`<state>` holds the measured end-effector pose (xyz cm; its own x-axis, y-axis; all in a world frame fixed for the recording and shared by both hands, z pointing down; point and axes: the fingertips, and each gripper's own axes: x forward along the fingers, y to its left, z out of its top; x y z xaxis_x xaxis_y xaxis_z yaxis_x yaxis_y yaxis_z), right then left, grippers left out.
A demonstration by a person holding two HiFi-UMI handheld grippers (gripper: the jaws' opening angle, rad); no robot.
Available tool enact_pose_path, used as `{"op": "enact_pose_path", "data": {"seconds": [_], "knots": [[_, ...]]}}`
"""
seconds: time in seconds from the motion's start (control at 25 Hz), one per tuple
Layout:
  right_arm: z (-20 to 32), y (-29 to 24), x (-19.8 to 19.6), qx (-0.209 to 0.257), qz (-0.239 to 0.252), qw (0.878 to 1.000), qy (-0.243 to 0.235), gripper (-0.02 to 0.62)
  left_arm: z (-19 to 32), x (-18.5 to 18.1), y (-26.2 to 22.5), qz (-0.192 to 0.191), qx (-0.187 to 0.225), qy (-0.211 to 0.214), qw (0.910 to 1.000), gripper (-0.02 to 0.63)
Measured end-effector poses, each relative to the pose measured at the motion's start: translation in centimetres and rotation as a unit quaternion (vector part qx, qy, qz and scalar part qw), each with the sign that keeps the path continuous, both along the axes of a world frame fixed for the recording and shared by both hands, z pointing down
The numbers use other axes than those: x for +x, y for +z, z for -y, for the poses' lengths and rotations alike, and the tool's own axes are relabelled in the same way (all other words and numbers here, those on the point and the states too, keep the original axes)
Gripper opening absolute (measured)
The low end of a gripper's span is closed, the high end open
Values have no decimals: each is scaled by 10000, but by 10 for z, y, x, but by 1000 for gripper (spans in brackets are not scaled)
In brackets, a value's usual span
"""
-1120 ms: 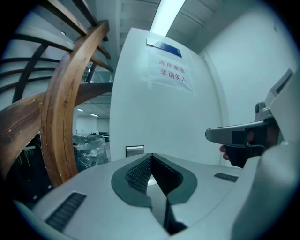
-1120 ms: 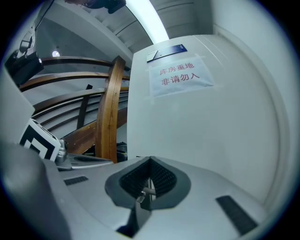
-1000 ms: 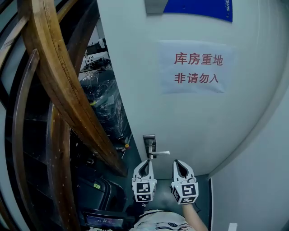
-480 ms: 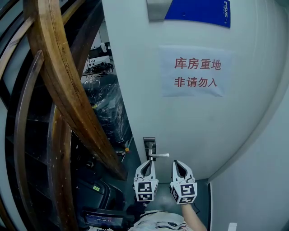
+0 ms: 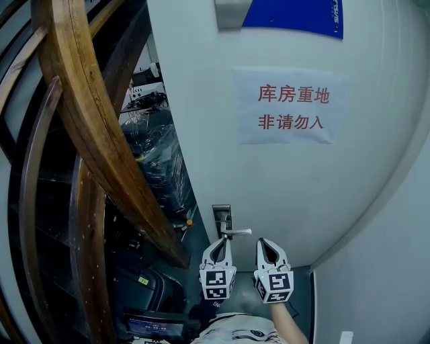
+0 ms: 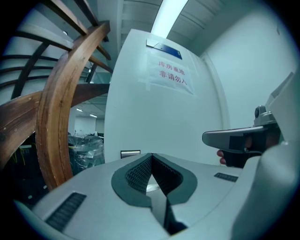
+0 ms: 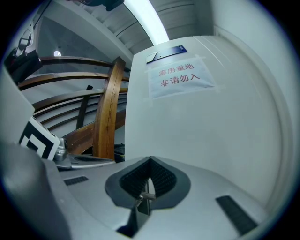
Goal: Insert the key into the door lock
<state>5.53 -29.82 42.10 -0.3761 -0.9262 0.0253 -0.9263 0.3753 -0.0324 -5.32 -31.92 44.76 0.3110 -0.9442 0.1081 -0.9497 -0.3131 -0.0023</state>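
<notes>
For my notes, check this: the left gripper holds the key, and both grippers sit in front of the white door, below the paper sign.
One point is wrong: the key is in the right gripper, not the left gripper, whose jaws are shut on nothing, as the right gripper view shows. Both grippers sit in front of the white door, below the paper sign.

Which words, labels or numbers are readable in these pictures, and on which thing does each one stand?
"库房重地": upper red line on the paper notice stuck on the door.
"非请勿入": lower red line on the same notice.
Blue sign at the door's top: white letters at its right end, too small to read.
Small yellow label on a dark thing at lower left: too small to read.
</notes>
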Motion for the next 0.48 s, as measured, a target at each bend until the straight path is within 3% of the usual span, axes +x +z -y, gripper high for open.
{"op": "enact_pose_path", "data": {"seconds": [0.48], "knots": [[9,4,-2,-50,-81,9999,-83,6,7,-2,3,52,-43,-94,9999,6]]}}
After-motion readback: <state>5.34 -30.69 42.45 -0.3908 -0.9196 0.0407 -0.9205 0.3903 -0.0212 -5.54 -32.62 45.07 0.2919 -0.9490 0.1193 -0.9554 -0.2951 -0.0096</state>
